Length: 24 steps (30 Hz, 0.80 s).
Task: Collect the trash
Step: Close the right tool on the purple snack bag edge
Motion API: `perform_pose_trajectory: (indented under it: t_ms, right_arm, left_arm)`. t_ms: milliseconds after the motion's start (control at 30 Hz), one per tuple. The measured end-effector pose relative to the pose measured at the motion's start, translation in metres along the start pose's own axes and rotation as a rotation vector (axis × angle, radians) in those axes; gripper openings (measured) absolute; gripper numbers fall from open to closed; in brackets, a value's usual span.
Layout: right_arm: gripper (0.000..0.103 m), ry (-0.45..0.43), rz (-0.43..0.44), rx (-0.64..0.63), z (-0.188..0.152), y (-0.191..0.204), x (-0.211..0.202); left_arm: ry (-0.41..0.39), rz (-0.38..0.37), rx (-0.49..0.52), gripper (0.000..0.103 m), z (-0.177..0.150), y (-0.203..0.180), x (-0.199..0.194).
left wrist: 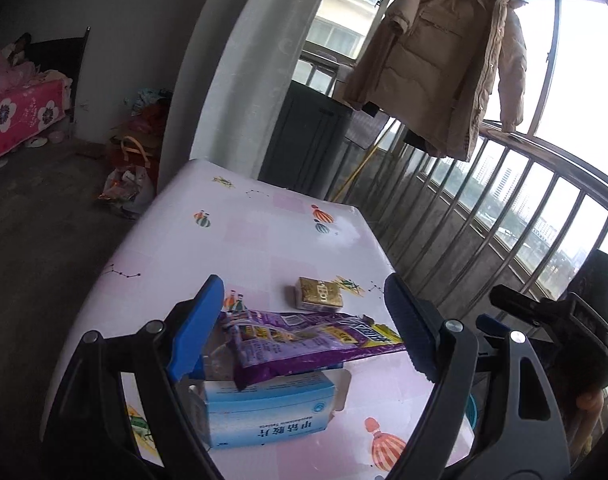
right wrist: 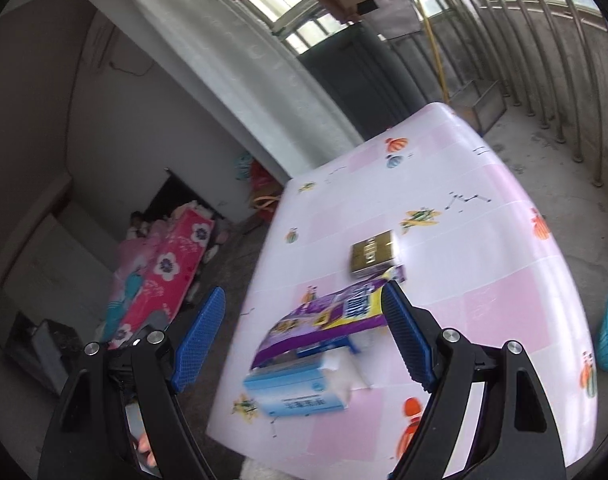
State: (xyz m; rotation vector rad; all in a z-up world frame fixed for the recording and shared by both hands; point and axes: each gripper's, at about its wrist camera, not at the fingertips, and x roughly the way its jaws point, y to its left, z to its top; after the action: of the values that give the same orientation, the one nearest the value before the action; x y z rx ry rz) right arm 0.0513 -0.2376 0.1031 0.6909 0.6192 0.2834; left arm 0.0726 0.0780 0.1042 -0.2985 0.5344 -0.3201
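nothing is collected yet: your left claw [left wrist: 304,328] and right claw [right wrist: 304,338] are both spread and empty. the purple snack wrapper [left wrist: 304,344], blue medicine box [left wrist: 263,412] and gold box [left wrist: 318,294] all wait on the tabletop [left wrist: 231,240].

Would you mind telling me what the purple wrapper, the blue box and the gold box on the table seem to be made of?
Purple wrapper: probably thin plastic film, glossy and creased, draped over the box below.
Blue box: likely printed cardboard, matte, with an open end flap.
Gold box: apparently card with a metallic foil finish that catches light.

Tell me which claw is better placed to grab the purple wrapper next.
Left. Its open claw already straddles the purple wrapper lying on the blue box; the right claw is open but higher, off the table edge.
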Motion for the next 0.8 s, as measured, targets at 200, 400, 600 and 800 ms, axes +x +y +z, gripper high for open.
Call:
perform_pose_trajectory:
  t_ms: [200, 400, 600, 800]
  right_arm:
    - [0.078, 0.046, 0.091, 0.006, -0.022, 0.008, 0.006]
    - [0.065, 0.144, 0.173, 0.168, -0.061, -0.019, 0.034]
    - [0.058, 0.179, 0.188, 0.323, -0.072, -0.044, 0.067]
    - [0.051, 0.176, 0.179, 0.386, -0.067, -0.042, 0.091]
  left_arm:
    - [-0.01, 0.049, 0.044, 0.074, 0.007, 0.018, -0.009]
    - [0.06, 0.017, 0.091, 0.057, -0.005, 0.032, 0.009]
    - [0.205, -0.01, 0.085, 0.041, -0.023, 0.048, 0.055]
    - [0.295, -0.054, 0.083, 0.037, -0.026, 0.057, 0.093]
